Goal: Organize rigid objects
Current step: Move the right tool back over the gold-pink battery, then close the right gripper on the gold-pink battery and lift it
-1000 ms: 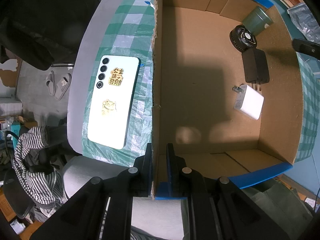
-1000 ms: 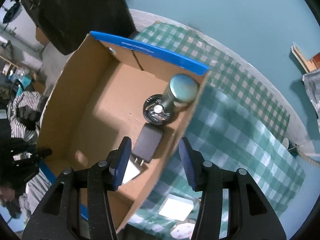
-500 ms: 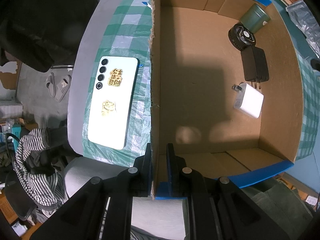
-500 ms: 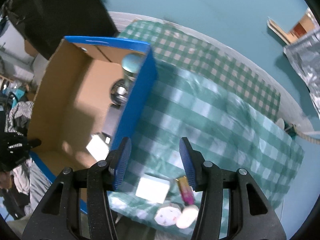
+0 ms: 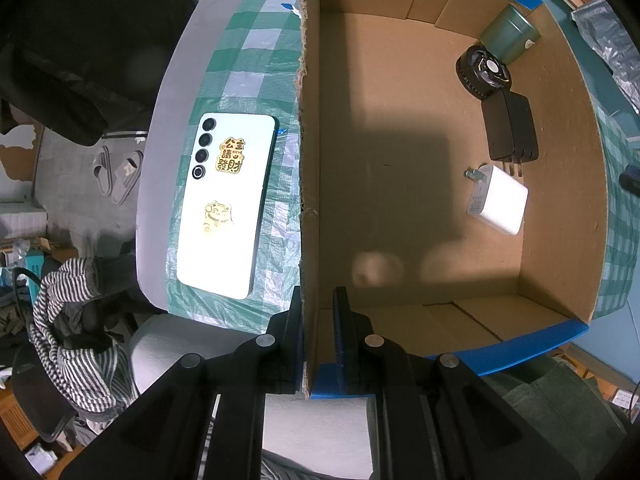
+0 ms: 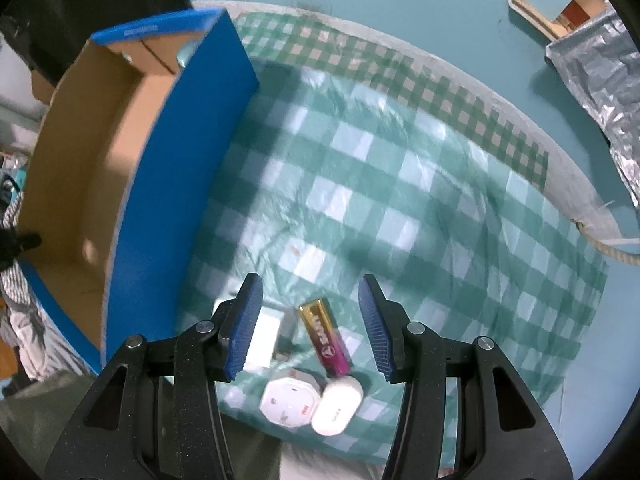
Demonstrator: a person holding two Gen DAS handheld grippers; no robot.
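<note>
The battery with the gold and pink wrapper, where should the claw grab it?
Grab the battery around its middle, across its round sides, coming straight down from above. It lies flat on the checked cloth, and the open right claw already has it between its fingers.

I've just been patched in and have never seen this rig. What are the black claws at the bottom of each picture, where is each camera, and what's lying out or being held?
There is no robot: a person carries a two-fingered handheld gripper in each hand, with a fisheye camera on each looking down along its fingers.

In the left wrist view, the left gripper is shut on the wall of the cardboard box. Inside lie a green tin, a round black fan, a black charger and a white charger. A white phone lies outside on the checked cloth.

In the right wrist view, the right gripper is open and empty above a battery, a white octagonal plug and a small white case.
</note>
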